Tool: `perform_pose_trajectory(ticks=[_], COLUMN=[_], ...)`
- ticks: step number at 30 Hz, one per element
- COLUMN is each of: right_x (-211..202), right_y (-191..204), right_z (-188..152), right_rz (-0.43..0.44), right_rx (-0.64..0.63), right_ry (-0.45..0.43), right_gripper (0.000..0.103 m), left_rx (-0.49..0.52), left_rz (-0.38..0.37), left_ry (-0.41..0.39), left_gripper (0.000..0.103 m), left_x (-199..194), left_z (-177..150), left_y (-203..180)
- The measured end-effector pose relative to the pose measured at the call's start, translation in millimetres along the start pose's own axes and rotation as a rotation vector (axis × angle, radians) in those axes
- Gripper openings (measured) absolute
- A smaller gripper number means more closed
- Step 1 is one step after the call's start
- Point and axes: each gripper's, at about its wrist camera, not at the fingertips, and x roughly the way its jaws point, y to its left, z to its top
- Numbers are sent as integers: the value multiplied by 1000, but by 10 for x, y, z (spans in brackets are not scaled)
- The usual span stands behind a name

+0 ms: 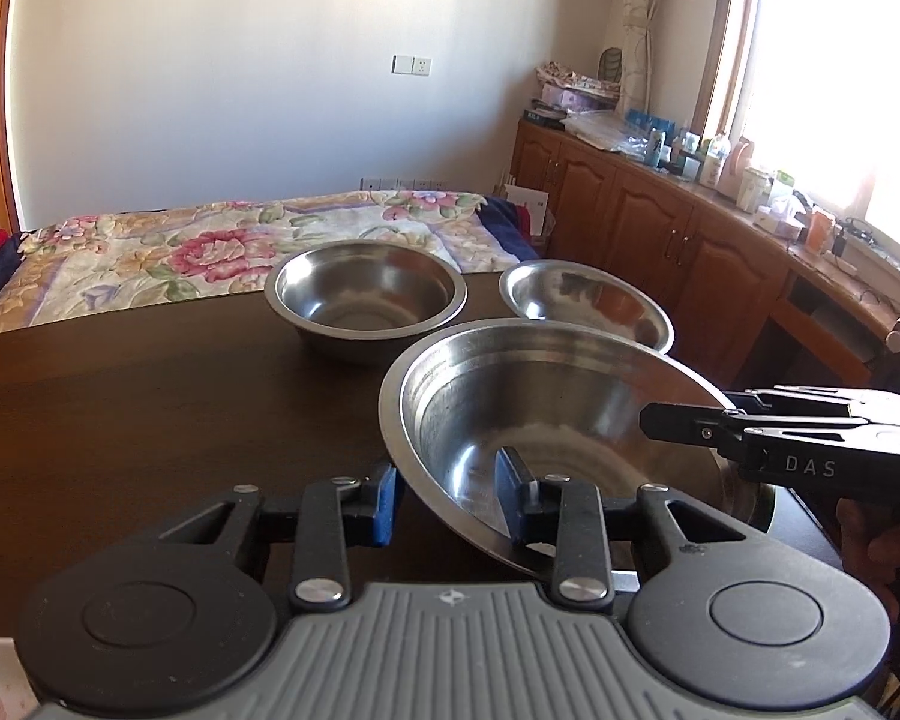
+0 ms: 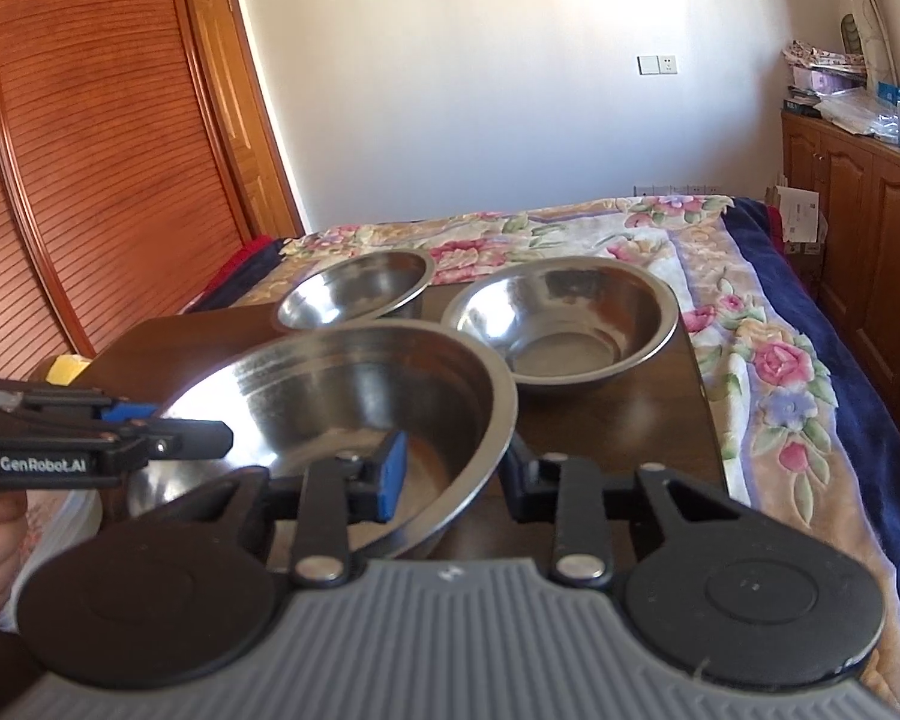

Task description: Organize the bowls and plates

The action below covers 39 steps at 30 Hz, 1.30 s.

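Observation:
A large steel bowl (image 1: 546, 420) (image 2: 354, 396) is held between both grippers above the dark table (image 1: 150, 408). My left gripper (image 1: 447, 501) straddles its left rim, one blue pad inside and one outside, with a gap still showing. My right gripper (image 2: 450, 471) straddles its right rim the same way. The right gripper also shows in the left wrist view (image 1: 768, 438), and the left gripper in the right wrist view (image 2: 120, 432). Two smaller steel bowls stand behind: one deep (image 1: 366, 294) (image 2: 354, 291), one wider (image 1: 588, 303) (image 2: 561, 315).
The table (image 2: 618, 426) ends at a bed with a floral blanket (image 1: 210, 252) (image 2: 762, 330). Wooden cabinets with clutter (image 1: 660, 204) run along the right under a window. A wooden wardrobe (image 2: 90, 150) stands on the left. A yellow object (image 2: 69, 369) lies at the table's left.

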Motion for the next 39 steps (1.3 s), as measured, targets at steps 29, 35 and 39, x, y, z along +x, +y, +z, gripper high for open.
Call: perform_pose_trajectory(ticks=[29,35,39], right_x=[-631,-718,-710], right_y=[554,618,637], right_z=[-187,-205,-232], right_rz=[17,28,32], right_rx=[-36,-43,-42], right_ry=[-71,-73,-70], right_gripper=[30,30,30], left_rx=[39,35,32], left_rz=[0,-14,-13], left_ry=[-114,-117,-113], left_gripper=[34,34,34], left_x=[-938,-1049,-1065], left_z=[-368,-420,-455], left_y=[-42,-12,12])
